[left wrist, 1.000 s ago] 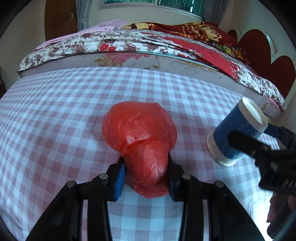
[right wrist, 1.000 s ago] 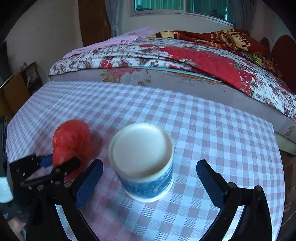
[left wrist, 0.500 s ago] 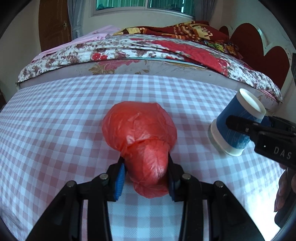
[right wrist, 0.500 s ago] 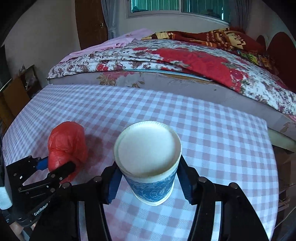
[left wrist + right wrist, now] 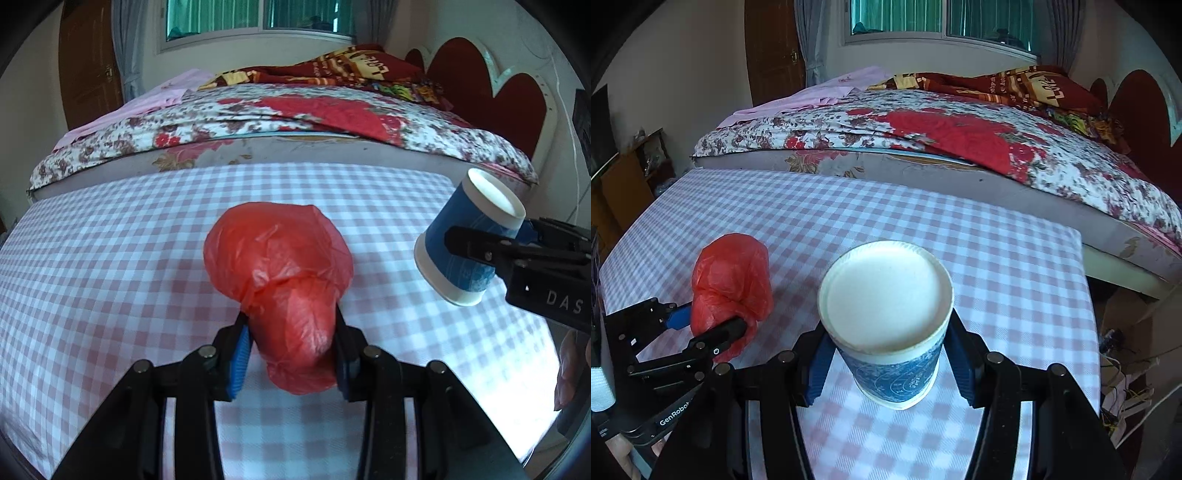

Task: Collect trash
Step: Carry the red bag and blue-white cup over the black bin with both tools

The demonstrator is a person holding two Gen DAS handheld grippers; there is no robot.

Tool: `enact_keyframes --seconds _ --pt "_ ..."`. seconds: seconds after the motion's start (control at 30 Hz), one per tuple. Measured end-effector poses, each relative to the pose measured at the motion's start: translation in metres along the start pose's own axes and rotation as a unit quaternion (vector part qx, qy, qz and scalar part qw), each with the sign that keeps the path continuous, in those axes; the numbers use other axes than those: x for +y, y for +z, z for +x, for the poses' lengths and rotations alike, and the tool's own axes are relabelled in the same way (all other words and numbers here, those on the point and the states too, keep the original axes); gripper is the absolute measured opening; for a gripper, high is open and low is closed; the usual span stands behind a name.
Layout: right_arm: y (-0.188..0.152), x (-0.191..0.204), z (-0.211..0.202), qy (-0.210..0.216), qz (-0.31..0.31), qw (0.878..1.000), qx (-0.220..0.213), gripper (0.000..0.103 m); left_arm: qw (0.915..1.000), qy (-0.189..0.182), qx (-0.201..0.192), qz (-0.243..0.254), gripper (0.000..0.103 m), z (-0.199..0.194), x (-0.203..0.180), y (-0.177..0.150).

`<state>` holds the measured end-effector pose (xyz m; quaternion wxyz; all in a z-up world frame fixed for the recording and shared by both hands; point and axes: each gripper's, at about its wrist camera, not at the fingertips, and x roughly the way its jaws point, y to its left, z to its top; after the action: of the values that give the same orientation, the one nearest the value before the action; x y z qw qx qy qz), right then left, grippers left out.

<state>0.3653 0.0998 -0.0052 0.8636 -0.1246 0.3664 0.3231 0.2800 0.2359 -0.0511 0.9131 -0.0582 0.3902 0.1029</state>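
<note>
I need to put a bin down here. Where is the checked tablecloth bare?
Bare cloth runs from the red bag back to the bed, and leftward to the table edge. Right of the paper cup it stays bare too. Crowded: the near strip, with both grippers, left and right.

"GenRobot" marks the left gripper (image 5: 701, 334); "DAS" the right gripper (image 5: 517, 254).

Checked tablecloth (image 5: 110, 258); floral bed (image 5: 960, 140) behind; window (image 5: 942, 18).

A pink-and-white checked table (image 5: 110, 258) stands against the floral-covered bed (image 5: 258, 122).
</note>
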Motion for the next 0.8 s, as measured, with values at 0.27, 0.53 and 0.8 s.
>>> enact_keyframes --seconds 0.27,0.53,0.8 --pt "-0.025 -0.014 -0.048 -0.003 0.008 1.000 -0.007 0.058 0.9995 -0.022 -0.008 0.019 0.039 -0.030 -0.034 -0.012" --pt "-0.057 -0.042 -0.095 -0.018 0.038 0.999 -0.016 0.058 0.9972 -0.058 -0.028 0.039 0.039 -0.063 -0.075 -0.021" --pt "-0.104 -0.073 -0.137 -0.034 0.068 0.997 -0.022 0.058 0.9929 -0.096 -0.040 0.059 0.039 -0.090 -0.117 -0.039"
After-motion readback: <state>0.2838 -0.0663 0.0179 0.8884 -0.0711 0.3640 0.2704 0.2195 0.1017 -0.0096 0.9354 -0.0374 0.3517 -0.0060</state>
